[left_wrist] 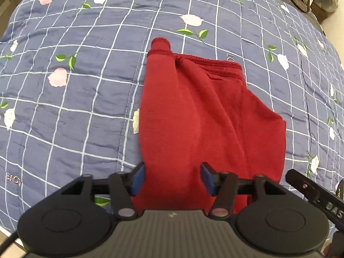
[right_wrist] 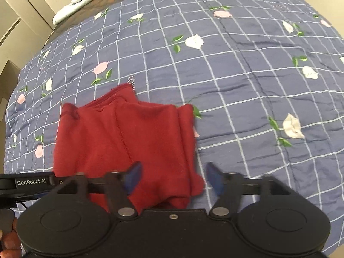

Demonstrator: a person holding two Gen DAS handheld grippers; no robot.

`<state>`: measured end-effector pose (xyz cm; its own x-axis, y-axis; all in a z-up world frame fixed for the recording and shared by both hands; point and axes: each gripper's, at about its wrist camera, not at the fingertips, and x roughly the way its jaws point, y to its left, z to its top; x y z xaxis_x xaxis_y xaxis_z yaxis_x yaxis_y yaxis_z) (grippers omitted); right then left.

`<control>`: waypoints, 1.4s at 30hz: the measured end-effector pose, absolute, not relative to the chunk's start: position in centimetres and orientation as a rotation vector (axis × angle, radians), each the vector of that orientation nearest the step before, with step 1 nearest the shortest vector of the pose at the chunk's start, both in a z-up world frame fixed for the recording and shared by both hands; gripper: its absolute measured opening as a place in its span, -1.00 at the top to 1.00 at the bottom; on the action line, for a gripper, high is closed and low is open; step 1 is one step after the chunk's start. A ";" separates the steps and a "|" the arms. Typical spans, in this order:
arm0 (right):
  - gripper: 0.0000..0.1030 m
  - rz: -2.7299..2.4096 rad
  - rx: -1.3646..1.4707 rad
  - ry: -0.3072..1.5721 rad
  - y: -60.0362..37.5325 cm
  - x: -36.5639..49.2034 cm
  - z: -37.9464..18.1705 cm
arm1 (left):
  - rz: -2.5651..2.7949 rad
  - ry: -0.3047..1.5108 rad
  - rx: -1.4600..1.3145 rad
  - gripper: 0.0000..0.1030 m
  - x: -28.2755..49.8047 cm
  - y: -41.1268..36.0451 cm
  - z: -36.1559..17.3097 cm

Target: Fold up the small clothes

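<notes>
Left wrist view: the left gripper (left_wrist: 172, 177) hovers with its blue-padded jaws spread wide at 6 o'clock, straddling the near edge of the red garment (left_wrist: 200, 116) and gripping nothing. The garment lies on the blue checked floral quilt (left_wrist: 75, 86), already doubled, with a ribbed cuff (left_wrist: 160, 44) poking out at 12 o'clock and a stitched hem (left_wrist: 217, 65) toward 1 o'clock. Right wrist view: the right gripper (right_wrist: 174, 177) is likewise wide open and empty, the garment's (right_wrist: 120, 137) near right corner lying between its jaws; the picture is slightly blurred. The step in hand is probably the next fold. To do it well, each gripper should close on all layers at its own near corner, lift level and together, and carry the edge toward 12 o'clock so the hems align; a grip that takes only the top layer would likely undo the earlier fold.
</notes>
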<state>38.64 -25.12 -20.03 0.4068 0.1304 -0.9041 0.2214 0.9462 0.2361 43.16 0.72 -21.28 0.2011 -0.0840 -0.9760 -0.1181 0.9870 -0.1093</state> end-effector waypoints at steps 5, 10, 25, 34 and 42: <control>-0.91 -0.080 0.362 1.140 -26.1 37.7 -19.5 | 0.032 1.352 -0.137 -0.64 42.8 0.2 -20.1; -0.99 -0.074 0.352 1.074 -26.7 36.6 -17.8 | 0.046 1.299 -0.086 -0.86 42.0 -0.7 -18.1; -0.99 0.044 0.300 0.883 -27.8 27.7 -11.2 | 0.057 1.062 -0.071 -0.99 32.6 -2.7 -10.3; -0.99 0.094 0.274 0.743 -28.1 19.9 -7.5 | 0.058 0.906 -0.074 -0.99 23.3 -2.9 -6.5; -0.99 0.103 0.298 0.646 -28.2 13.8 -6.2 | 0.094 0.809 -0.047 -0.99 15.8 -2.4 -4.9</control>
<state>13.83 -28.18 -6.17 0.7950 0.1869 -0.5771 -0.0026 0.9524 0.3048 15.77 -2.44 -4.86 0.6866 0.0663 -0.7240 -0.1023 0.9947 -0.0059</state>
